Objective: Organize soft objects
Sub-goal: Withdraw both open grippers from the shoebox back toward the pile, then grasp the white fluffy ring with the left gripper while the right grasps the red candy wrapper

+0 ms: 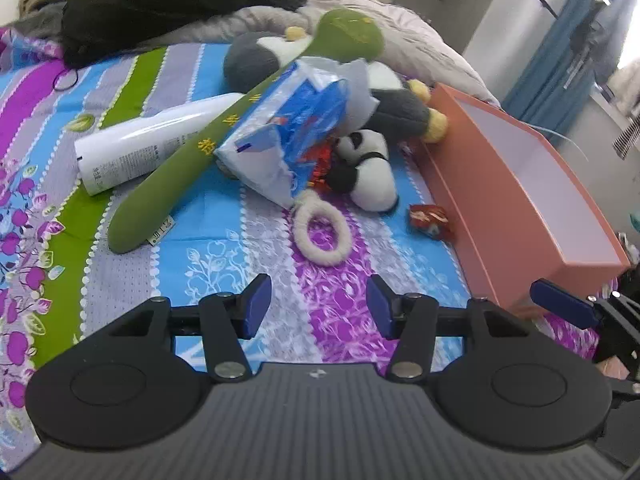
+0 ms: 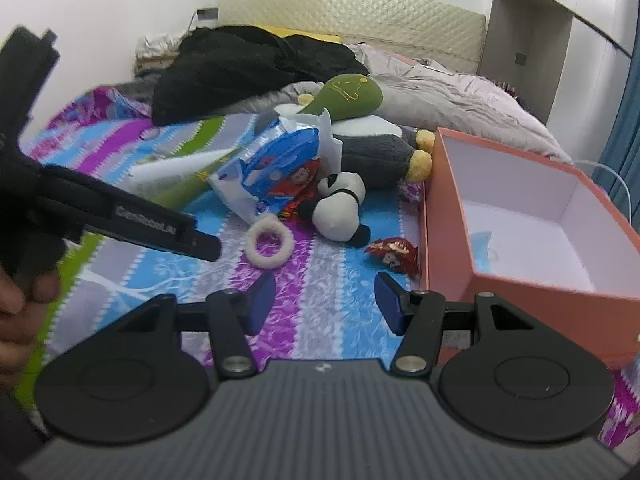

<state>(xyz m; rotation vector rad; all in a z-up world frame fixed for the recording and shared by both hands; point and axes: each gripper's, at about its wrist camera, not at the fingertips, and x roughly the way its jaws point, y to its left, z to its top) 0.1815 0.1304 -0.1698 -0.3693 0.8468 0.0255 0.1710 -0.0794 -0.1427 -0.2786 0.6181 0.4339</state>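
Both our grippers, left and right, hover over the bed with fingers apart, holding nothing. At the bed's right edge our pink box sits open, something pale blue inside. Near mid-bed we see a heap: panda, penguin, green plush, tissue pack, white ring. Black clothing lies by the headboard.

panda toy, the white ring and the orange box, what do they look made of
Panda toy: plush fabric, matte and fuzzy. White ring: soft fleecy or woolly cloth, nubbly surface, probably a hair tie. Orange box: likely cardboard, with thin stiff walls, smooth matte outside, white lining.
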